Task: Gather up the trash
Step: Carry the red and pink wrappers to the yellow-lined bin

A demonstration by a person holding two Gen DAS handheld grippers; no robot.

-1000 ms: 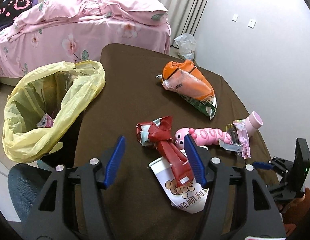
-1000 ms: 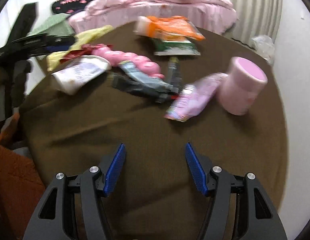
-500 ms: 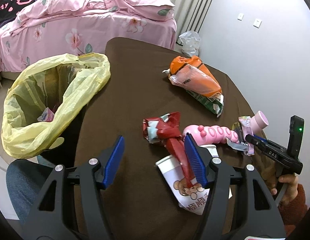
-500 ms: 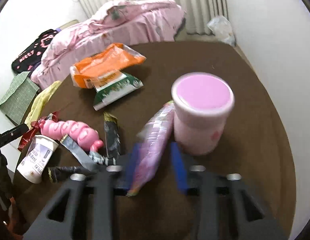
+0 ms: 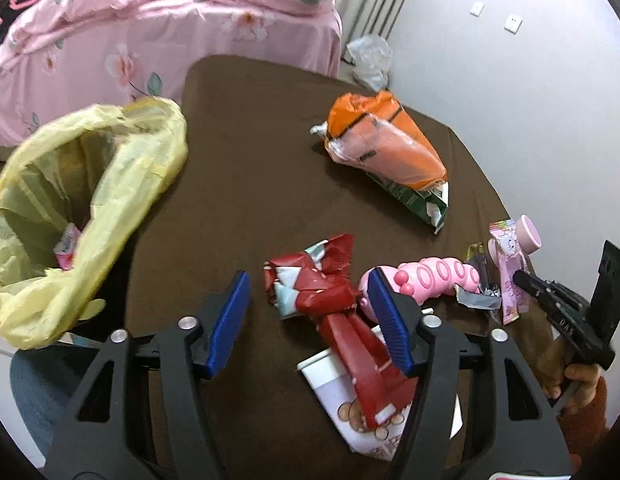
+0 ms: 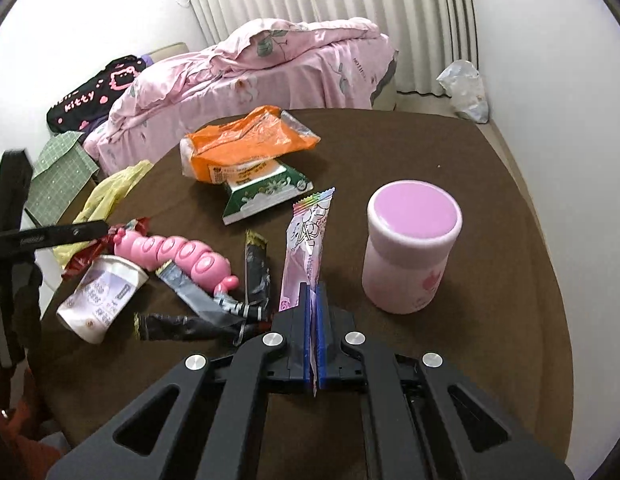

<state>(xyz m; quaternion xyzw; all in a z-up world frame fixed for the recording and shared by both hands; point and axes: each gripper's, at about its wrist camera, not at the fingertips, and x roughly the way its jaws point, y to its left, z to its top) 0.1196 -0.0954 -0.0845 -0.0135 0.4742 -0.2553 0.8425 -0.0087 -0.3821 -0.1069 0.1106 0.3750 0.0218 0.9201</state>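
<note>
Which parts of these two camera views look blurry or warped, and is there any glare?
Left wrist view: the yellow trash bag at the left edge is smeared, while the red wrapper is crisp. Right wrist view: sharp throughout, and the pink wrapper is readable. Both views: fisheye bends the brown table edge, corners go black, lighting is soft, no strong glare.

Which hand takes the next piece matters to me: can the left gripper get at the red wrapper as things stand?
Probably yes. The red wrapper lies bare on top of the paper cup, right ahead of the left gripper, whose closing jaws already straddle it with nothing covering it.
</note>
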